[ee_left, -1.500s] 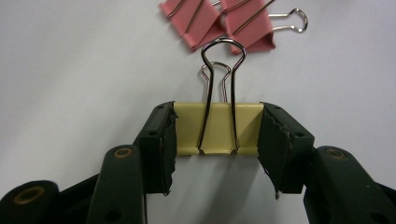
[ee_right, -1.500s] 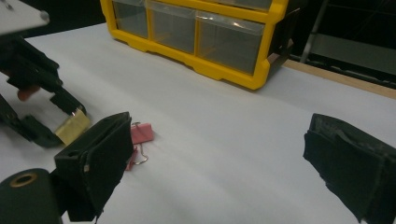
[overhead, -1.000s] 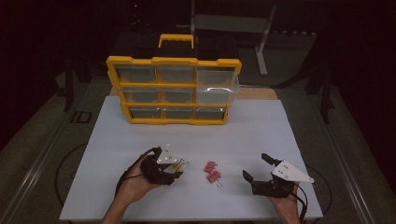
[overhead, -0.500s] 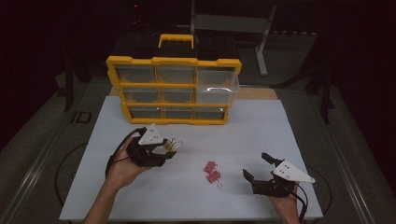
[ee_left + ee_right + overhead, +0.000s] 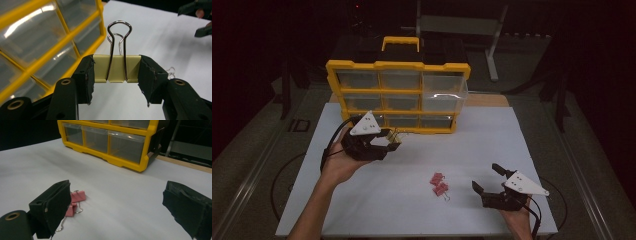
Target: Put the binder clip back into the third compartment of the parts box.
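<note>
gripping a cream binder clip by its two ends, the left gripper has its black pads pressed against the clip's body, jaws partly spread to its width, wire handles standing straight up between them. that close view gives the clip's colour and its doubled silver loops; from the high view the same clip is just a small pale glint at the tip of the left gripper, held up off the table, just in front of the yellow drawer cabinet's lower left drawers.

over to the right gripper: jaws wide apart, nothing between them, pads touching nothing. its own view catches two pink binder clips lying together on the white table sheet, right by its left-hand jaw, with the cabinet well beyond them. the high view places that released right gripper at the near right of the sheet, far from the cabinet, and the pink clips just beside it on the cabinet-facing side.

farthest off, the high view shows the cabinet's black and yellow handle on top, and one clear drawer at its right side pulled out.
</note>
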